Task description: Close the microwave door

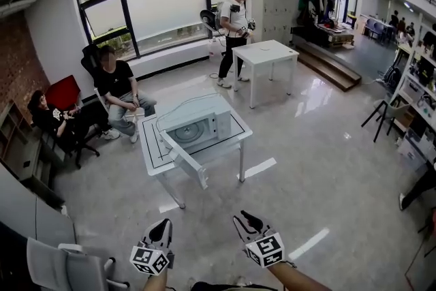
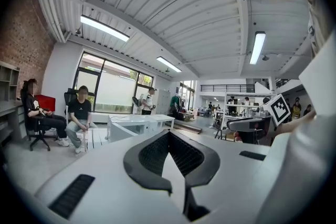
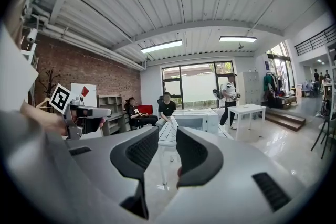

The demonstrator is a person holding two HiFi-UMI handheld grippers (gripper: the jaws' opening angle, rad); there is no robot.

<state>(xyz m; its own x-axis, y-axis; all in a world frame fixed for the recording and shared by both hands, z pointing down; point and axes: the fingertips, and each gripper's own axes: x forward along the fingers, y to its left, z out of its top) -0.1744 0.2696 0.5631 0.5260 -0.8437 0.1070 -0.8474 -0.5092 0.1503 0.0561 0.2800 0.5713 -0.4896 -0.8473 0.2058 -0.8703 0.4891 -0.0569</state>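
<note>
Left jaws: black ribbed pads of the left gripper (image 2: 168,134) met at their tips, nothing between them, held low near the person's body.
Right jaws: right gripper (image 3: 167,135) parted by a narrow gap and empty (only floor and a distant table leg show through it).
Task's thing: boxy white microwave oven (image 1: 201,125) set on a white square table with a black border line (image 1: 155,155), well apart from both grippers across grey floor.
Door: white-framed microwave door (image 1: 185,160) swung wide open, jutting past the table's near edge, with the cavity and round turntable exposed.
Step in hand: approach, by the look of it, with neither gripper anywhere near the door.
Next move: probably a walk forward, then one gripper laid against the door's outer face near its free end and a push along its arc until it sits flush. No grasp needed, so closed jaws should serve.
Around: seated person in a black shirt (image 1: 119,88) just beyond the table's far corner, a second seated person (image 1: 51,120) by the wall, a standing person (image 1: 235,27) at a plain white table (image 1: 267,53) further back.
In the way: nothing seen on the floor between grippers and door. Grey chair back (image 1: 61,268) close at the left could crowd the first step. A hard shove could shift the slim-legged table.
</note>
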